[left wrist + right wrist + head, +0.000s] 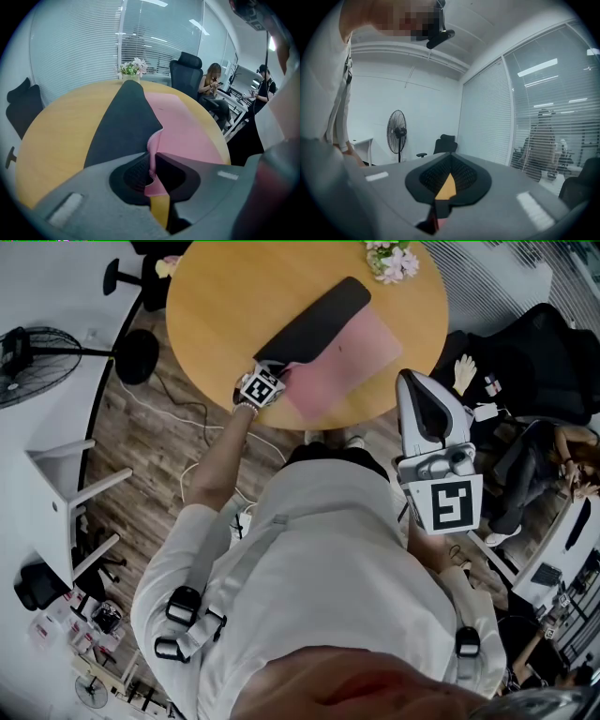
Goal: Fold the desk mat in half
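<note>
Closest to the camera, at the right of the head view, the person holds the grey right gripper (449, 174) up beside the white-shirted torso (319, 559). It points roughly level into the room, its jaws are pressed together and nothing is between them.

The left arm (220, 460) stretches forward and down from the shoulder towards the middle of the head view, with the wrist at the near edge of the round wooden table (216, 296). There the left gripper (153, 161) tilts down and its jaws are clamped on the near corner of the thin desk mat, pink on one face and black on the other (347, 357).

The mat lies diagonally across the table top. Its pink face shows on the right. A black strip is turned over along the left side and runs to the far corner.

Beyond it, a small bunch of pale flowers (394, 261) stands at the table's far edge, in the upper right of the frame. A black pedestal fan (33, 357) stands at the upper left.
</note>
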`<state>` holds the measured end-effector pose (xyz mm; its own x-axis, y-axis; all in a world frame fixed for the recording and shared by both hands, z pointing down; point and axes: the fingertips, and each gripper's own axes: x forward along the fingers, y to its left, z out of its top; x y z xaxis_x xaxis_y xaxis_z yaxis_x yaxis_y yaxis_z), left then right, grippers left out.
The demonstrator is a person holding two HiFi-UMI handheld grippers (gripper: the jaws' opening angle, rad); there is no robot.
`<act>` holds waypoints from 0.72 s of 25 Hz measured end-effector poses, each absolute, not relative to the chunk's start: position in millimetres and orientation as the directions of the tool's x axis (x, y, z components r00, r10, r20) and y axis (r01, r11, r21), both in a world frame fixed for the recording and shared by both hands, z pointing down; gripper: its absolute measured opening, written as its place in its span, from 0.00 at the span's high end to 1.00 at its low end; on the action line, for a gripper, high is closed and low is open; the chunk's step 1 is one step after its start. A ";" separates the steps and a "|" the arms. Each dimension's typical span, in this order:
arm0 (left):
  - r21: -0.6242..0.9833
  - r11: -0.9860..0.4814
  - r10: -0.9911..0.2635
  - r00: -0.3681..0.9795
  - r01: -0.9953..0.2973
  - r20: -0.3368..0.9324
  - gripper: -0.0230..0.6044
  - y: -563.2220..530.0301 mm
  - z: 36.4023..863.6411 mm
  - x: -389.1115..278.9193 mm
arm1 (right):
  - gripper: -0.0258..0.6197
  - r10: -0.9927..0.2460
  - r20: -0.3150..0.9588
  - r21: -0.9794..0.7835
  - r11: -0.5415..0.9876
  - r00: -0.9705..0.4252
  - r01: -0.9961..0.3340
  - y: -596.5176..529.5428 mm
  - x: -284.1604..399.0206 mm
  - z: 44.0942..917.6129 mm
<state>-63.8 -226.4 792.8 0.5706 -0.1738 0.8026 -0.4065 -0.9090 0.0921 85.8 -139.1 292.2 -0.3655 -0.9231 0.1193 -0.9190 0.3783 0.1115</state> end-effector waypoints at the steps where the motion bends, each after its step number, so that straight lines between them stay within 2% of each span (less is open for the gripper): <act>1: 0.093 -0.910 -0.170 0.569 -0.404 0.805 0.90 -223.1 793.9 -63.5 | 0.95 -0.923 0.117 0.110 0.378 -0.365 -0.919 -138.6 86.2 291.9; 18: 0.095 -0.931 -0.131 0.565 -0.353 0.815 0.90 -192.8 795.0 -52.7 | 0.95 -0.916 0.127 0.145 0.398 -0.382 -0.906 -132.1 92.5 300.8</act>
